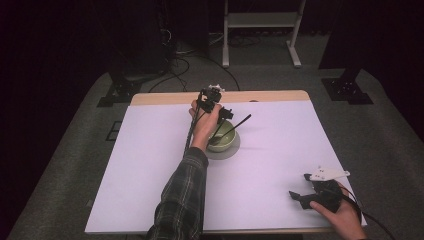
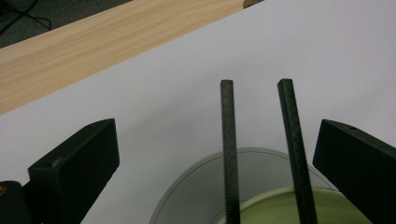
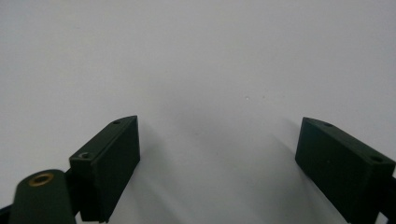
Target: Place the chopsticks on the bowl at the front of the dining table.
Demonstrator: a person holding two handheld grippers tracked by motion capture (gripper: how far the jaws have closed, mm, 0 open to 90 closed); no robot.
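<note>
- Nearest to me, at the near right corner of the table (image 1: 280, 200), the right tool (image 1: 303, 189) rests in the person's hand, well apart from the work. Its own view shows the jaws spread wide over bare white surface with nothing between them.
- Farther in, a plaid sleeve (image 1: 182, 192) runs up the middle of the table toward the left tool (image 1: 220, 118), held just over the dishes.
- There, a green bowl (image 1: 222, 142) sits on a grey plate (image 1: 226, 151) a little left of the table's centre. A pair of black chopsticks (image 1: 231, 128) leans in the bowl, tips down inside and upper ends sticking out over the far right rim.
- The left tool's own view looks along both sticks (image 2: 228, 154), side by side and slightly apart, rising between its jaws. The jaws stand wide on either side, touching neither stick, so the tool holds nothing.
- My judgement: the step in hand is the approach to grasp the chopsticks, with the tool lined up around them but not closed.
- The next move, I think, calls for closing squarely so both sticks are caught together, then lifting along their slant so the bowl is not tipped or dragged off the plate.
- Beyond lies the bare wooden far edge (image 2: 102, 44) of the table.
</note>
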